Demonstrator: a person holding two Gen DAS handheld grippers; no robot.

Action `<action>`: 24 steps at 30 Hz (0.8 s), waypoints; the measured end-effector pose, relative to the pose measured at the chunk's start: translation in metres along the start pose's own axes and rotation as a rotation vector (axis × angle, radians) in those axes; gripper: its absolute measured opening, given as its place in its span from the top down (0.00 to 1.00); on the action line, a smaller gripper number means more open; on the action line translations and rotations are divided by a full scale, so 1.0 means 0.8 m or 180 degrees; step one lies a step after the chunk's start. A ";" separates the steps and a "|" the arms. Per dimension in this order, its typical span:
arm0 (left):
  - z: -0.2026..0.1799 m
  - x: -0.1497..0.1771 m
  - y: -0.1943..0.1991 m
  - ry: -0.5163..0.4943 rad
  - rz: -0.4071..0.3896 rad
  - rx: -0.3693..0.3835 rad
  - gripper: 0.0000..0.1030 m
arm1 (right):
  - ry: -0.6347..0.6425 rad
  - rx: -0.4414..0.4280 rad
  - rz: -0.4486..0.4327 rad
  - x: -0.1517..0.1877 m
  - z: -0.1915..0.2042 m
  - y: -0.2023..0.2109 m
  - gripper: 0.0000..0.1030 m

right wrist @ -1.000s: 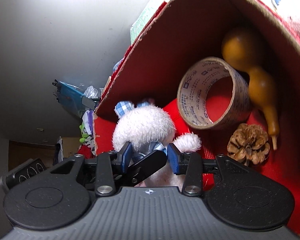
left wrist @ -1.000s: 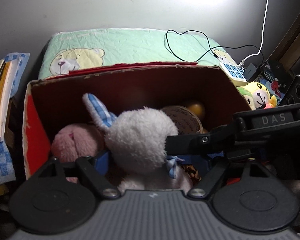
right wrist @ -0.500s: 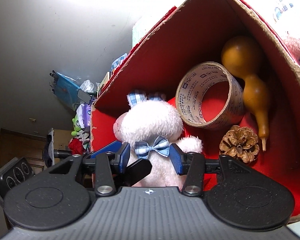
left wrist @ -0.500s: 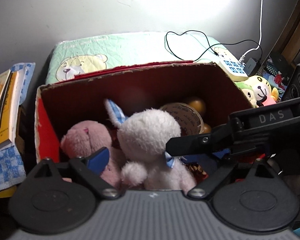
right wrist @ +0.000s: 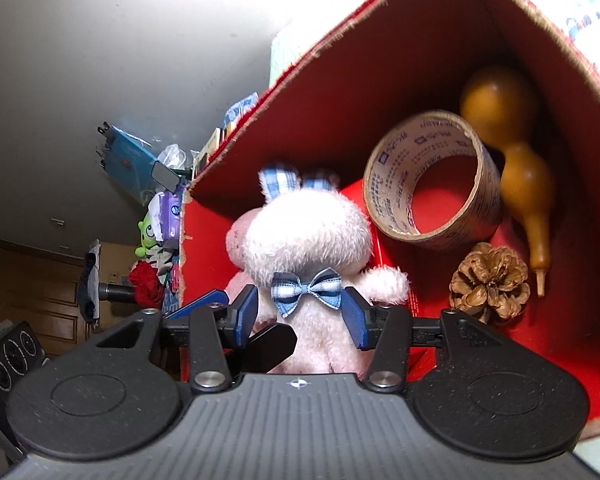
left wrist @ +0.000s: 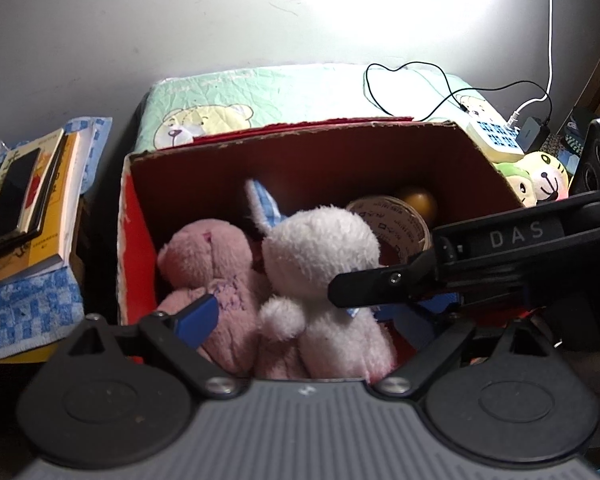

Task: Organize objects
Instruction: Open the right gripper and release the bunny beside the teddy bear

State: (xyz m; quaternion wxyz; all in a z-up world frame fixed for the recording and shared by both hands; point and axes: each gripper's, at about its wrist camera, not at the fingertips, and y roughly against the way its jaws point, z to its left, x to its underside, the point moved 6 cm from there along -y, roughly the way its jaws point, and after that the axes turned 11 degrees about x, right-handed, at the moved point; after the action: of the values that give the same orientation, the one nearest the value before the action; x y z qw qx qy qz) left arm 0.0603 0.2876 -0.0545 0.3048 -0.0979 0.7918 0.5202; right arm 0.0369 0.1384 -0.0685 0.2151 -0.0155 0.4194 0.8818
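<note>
Left wrist view: white plush rabbit (left wrist: pixel 320 264) sits upright, ears up, in the red cardboard box (left wrist: pixel 134 240) beside a pink plush (left wrist: pixel 208 264); left gripper (left wrist: pixel 300 312) jaws spread. Right wrist view: right gripper (right wrist: pixel 300 312) jaws, just opening, flank the rabbit's bow without pressing; tape roll (right wrist: pixel 432 184), gourd (right wrist: pixel 516 172), pinecone (right wrist: pixel 488 284) share the box.

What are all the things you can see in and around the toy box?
box: 1, red cardboard, middle
white bunny: 1, white with blue bow, inside box
pink plush: 1, pink, beside the bunny
tape roll: 1, brown, inside box
gourd: 1, yellow-brown, behind tape roll
pine cone: 1, brown, box floor
bear cushion: 1, green, behind box
books: stack, yellow, beside box
left gripper: 1, open, bunny and pink plush between fingers
right gripper: 1, just opening, bunny between pads
</note>
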 end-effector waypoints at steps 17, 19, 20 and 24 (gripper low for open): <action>-0.023 0.000 0.025 0.0139 -0.0099 0.0001 0.08 | 0.0283 0.0248 -0.0580 0.011 0.007 0.045 0.46; -0.027 -0.001 0.031 0.0149 -0.0124 0.0013 0.08 | 0.0343 0.0283 -0.0673 0.013 0.011 0.052 0.46; -0.029 -0.001 0.033 0.0143 -0.0139 0.0011 0.08 | 0.0380 0.0313 -0.0729 0.014 0.012 0.055 0.46; -0.039 -0.003 0.043 0.0093 -0.0188 -0.0104 0.08 | 0.0481 0.0418 -0.0895 0.019 0.014 0.066 0.46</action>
State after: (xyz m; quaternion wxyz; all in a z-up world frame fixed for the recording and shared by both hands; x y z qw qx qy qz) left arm 0.0346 0.2749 -0.0184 0.3068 -0.1338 0.7843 0.5223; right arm 0.0039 0.1234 -0.0261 0.3048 -0.1262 0.4848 0.8101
